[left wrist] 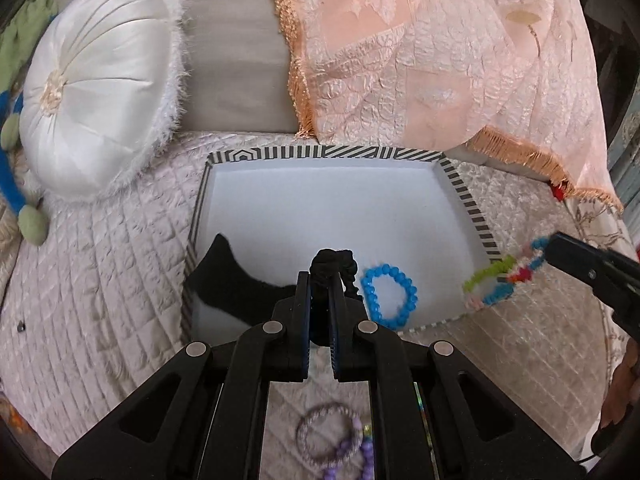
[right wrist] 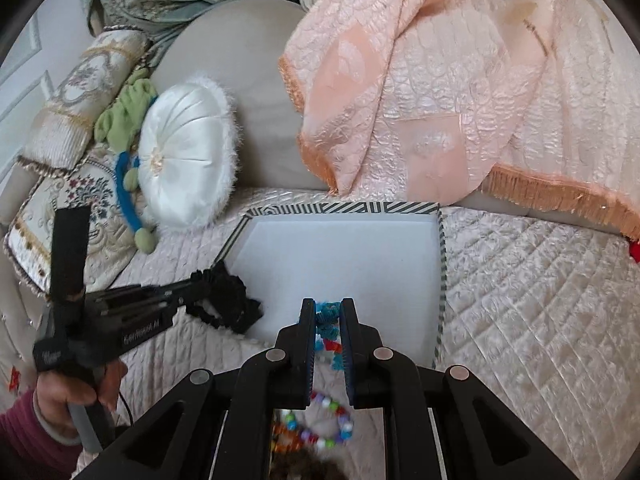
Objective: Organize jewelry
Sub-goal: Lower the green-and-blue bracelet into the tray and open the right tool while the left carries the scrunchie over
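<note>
The left tool [left wrist: 320, 280] pinches a black scrunchie [left wrist: 334, 266] over the tray [left wrist: 468, 208] on the bed, near a blue bracelet [left wrist: 390, 296]. The right tool [right wrist: 329, 312] grips a multicoloured bracelet [right wrist: 330, 336] at the tray's edge. Best practice: carry each piece fully past the rim, lower, then release apart.

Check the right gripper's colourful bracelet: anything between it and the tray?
Nothing visible. The right gripper holds the colourful bracelet just outside the tray's striped rim. The white floor beyond is bare near it; the blue bracelet lies further left.
</note>
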Demonstrator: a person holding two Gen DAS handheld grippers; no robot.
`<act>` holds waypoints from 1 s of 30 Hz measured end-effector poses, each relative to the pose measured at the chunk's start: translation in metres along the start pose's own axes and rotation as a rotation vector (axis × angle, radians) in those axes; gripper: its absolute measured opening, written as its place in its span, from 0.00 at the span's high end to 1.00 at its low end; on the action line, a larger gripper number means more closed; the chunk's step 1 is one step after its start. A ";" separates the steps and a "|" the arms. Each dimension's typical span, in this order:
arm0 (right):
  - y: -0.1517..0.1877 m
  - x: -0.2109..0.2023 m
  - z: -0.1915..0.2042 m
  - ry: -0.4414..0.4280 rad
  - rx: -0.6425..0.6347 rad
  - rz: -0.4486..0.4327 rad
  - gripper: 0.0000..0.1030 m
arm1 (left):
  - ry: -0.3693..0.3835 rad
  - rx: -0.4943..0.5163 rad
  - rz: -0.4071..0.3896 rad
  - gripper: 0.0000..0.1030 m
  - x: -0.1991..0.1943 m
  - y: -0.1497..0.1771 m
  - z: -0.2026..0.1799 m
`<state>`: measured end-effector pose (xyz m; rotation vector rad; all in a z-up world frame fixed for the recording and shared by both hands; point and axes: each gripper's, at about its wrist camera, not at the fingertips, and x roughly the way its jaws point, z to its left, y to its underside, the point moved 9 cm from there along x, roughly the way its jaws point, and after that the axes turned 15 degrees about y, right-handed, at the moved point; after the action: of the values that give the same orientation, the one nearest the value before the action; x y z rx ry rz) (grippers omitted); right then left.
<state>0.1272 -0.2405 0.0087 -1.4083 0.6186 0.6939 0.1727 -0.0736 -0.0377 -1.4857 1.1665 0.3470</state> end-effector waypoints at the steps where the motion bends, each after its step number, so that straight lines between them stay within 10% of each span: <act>1: -0.002 0.008 0.000 0.004 0.001 0.008 0.89 | -0.003 0.003 0.003 0.94 0.004 -0.001 0.000; 30: 0.053 0.107 -0.040 0.176 -0.062 0.182 0.90 | -0.145 0.099 0.003 0.94 0.049 0.013 0.015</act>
<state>0.1586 -0.2717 -0.1090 -1.4928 0.8785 0.7423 0.1907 -0.0809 -0.0867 -1.3506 1.0557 0.3866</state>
